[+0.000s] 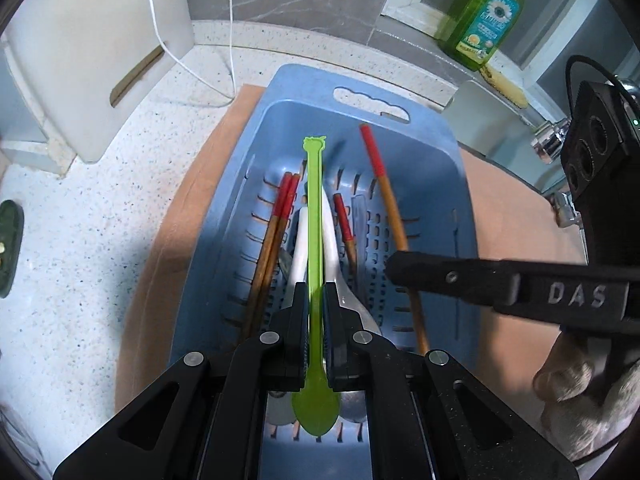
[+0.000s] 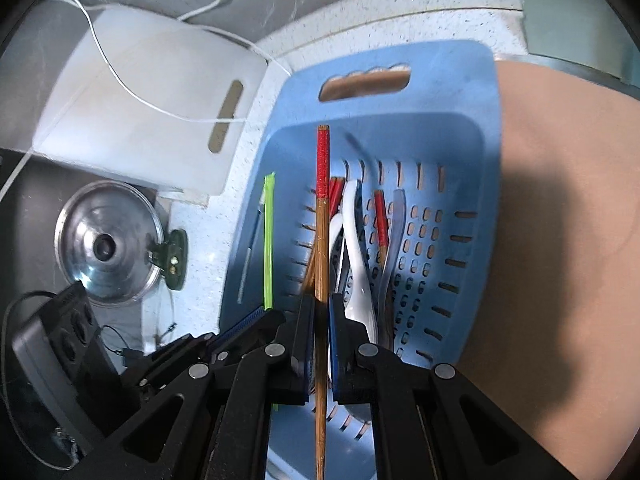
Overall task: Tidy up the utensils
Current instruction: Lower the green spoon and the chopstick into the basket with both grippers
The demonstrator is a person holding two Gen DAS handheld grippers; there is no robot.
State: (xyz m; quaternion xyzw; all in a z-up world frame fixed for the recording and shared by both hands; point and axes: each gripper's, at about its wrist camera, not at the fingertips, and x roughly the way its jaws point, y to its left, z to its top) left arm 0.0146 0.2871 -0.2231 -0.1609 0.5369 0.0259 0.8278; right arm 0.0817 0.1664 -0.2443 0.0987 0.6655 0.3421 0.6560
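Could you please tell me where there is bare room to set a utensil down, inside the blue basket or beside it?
The perforated right side of the blue slotted plastic basket floor is bare. The peach mat right of it is free, as is the speckled white counter left of it. The basket's middle is crowded with red-tipped wooden chopsticks and a white spoon.

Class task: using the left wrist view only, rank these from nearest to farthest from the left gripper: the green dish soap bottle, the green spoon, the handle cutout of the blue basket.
1. Green spoon, clamped in the left gripper.
2. Handle cutout, at the blue basket far rim.
3. Green dish soap bottle, on the ledge, upper right.
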